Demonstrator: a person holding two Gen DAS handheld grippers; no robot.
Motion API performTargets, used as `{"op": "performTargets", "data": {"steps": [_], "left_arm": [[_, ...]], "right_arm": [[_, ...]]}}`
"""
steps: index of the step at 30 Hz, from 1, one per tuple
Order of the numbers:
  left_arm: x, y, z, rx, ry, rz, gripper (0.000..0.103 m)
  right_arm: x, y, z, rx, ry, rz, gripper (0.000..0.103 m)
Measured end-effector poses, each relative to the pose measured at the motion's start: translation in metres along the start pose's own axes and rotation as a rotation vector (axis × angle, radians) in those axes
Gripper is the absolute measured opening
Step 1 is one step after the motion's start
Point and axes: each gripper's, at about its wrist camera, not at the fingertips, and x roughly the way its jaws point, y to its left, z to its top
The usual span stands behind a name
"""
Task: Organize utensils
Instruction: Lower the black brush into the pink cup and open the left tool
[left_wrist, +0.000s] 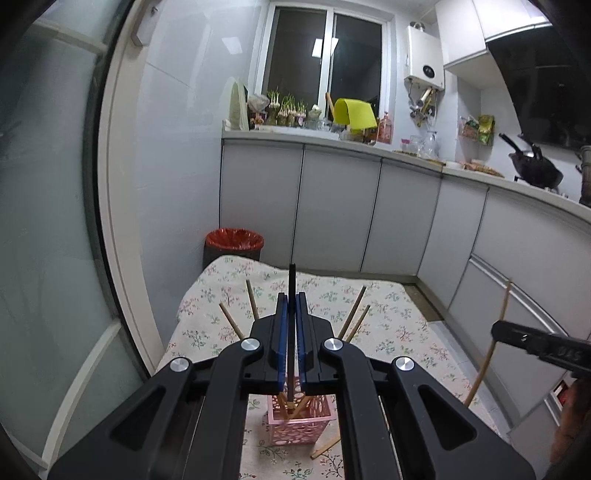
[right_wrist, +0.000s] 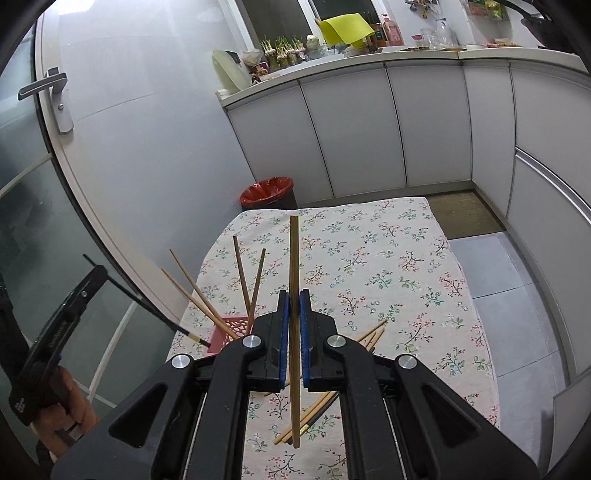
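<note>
1. I am holding a black chopstick (left_wrist: 292, 295) in my left gripper (left_wrist: 291, 306), the jaws closed tight on its shaft. Its lower tip is sitting at the mouth of the pink holder (left_wrist: 299, 424), right under me on the floral cloth (left_wrist: 388, 321) that covers the bench.

2. I am lowering this stick straight down, I judge, so I am keeping it upright and centred over the opening, away from the rim.

3. Four wooden chopsticks (left_wrist: 252, 298) are already standing in the holder and fanning outward. I am aiming for the gap between them, so that my stick is not levering them out or tipping the light basket.

4. I am opening the left jaws only once the tip is well inside; letting go too high would probably make the stick bounce out.

5. My right gripper (right_wrist: 294, 306) is gripping a brown wooden chopstick (right_wrist: 294, 258), jaws shut on its middle, the stick upright and its lower end hanging above the loose chopsticks (right_wrist: 364, 338) lying on the cloth.

6. I am keeping the right one well to the side of the holder (right_wrist: 231, 326) until the left is clear, since two grippers over one small opening would likely collide.

7. One loose stick (left_wrist: 325, 447) is lying just beside the holder's base; I am taking care not to knock it.
</note>
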Motion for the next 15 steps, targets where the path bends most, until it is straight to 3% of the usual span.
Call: {"op": "performTargets", "data": {"steps": [7, 13, 14, 15], "left_arm": [[0.034, 0.008, -0.01, -0.029, 0.11, 0.022, 0.004], [0.049, 0.014, -0.02, -0.042, 0.132, 0.042, 0.006], [0.05, 0.014, -0.02, -0.043, 0.141, 0.043, 0.007], [0.049, 0.015, -0.019, -0.05, 0.142, 0.035, 0.016]], "right_arm": [[-0.001, -0.001, -0.003, -0.011, 0.0, -0.006, 0.005], [-0.003, 0.004, -0.005, -0.028, -0.024, 0.005, 0.005], [-0.003, 0.005, -0.006, -0.037, -0.034, 0.012, 0.005], [-0.002, 0.008, -0.008, -0.051, -0.046, 0.019, 0.005]]}}
